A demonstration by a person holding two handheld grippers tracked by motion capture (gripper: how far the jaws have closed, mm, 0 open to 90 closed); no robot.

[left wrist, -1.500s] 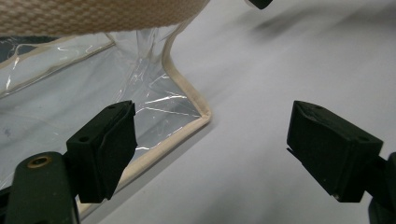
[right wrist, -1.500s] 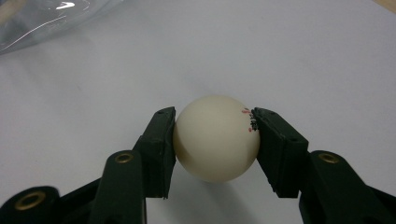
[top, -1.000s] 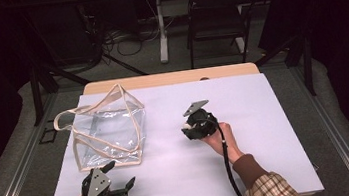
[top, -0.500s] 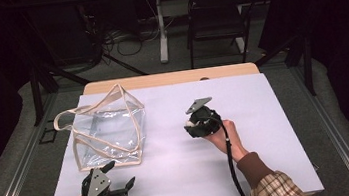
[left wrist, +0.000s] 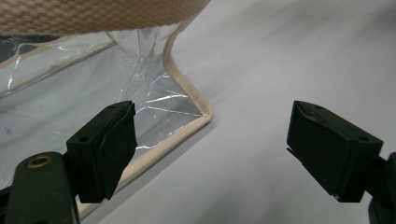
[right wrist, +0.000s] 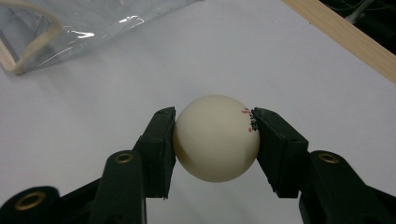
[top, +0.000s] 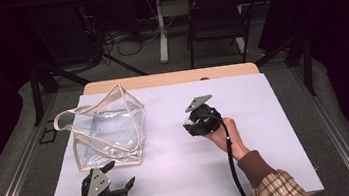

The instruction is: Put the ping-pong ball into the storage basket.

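Observation:
A clear plastic bag (top: 109, 133) with beige trim and a beige webbing handle lies on the left of the white table top (top: 265, 117). My left gripper (top: 122, 180) rests near the front edge, just in front of the bag's near corner (left wrist: 205, 114), its jaws wide apart with nothing between them. A cream-white ball (right wrist: 217, 137) with small red and black print sits between the pads of my right gripper (right wrist: 215, 140), which is shut on it. In the high view the right gripper (top: 190, 122) is at mid-table, right of the bag, with the ball (top: 188, 121) at its tip.
A wooden strip (top: 170, 78) runs along the table's far edge. Beyond it stand a dark chair (top: 213, 22) and another table's leg (top: 160, 29), with cables on the floor. A cable (top: 231, 161) trails from the right gripper along the plaid sleeve (top: 279, 191).
The right gripper with the ball has shifted slightly to the right and away from me. The left gripper and the bag have stayed put.

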